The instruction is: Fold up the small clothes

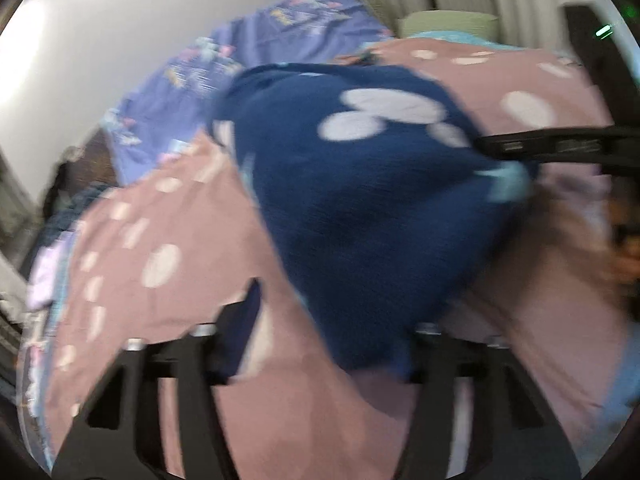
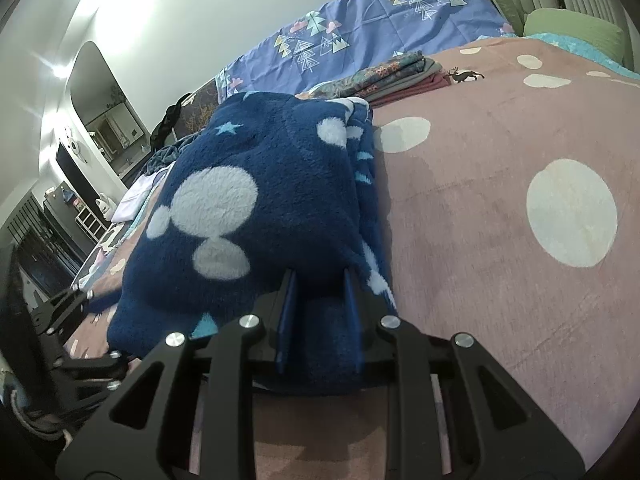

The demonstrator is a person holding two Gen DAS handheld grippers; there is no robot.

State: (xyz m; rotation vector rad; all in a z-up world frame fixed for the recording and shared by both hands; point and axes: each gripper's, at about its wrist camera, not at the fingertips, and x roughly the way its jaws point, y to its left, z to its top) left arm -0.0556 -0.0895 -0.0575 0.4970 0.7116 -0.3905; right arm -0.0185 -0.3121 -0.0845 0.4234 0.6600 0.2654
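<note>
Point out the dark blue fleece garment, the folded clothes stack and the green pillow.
Dark blue fleece garment [image 2: 248, 216], right wrist view, top face.
Folded clothes stack [image 2: 396, 74], right wrist view, its side.
Green pillow [image 2: 572, 28], right wrist view, its front.

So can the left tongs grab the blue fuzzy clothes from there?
Probably yes. The left tongs stand open, with the blue clothes right at their tips and nothing between, though the view is blurry.

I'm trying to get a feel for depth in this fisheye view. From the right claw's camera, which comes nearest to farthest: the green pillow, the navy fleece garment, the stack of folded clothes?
1. Navy fleece garment: between the right claw's fingers, just ahead.
2. Stack of folded clothes: beyond the garment, mid-bed, slightly right.
3. Green pillow: far right, at the bed's head.
</note>
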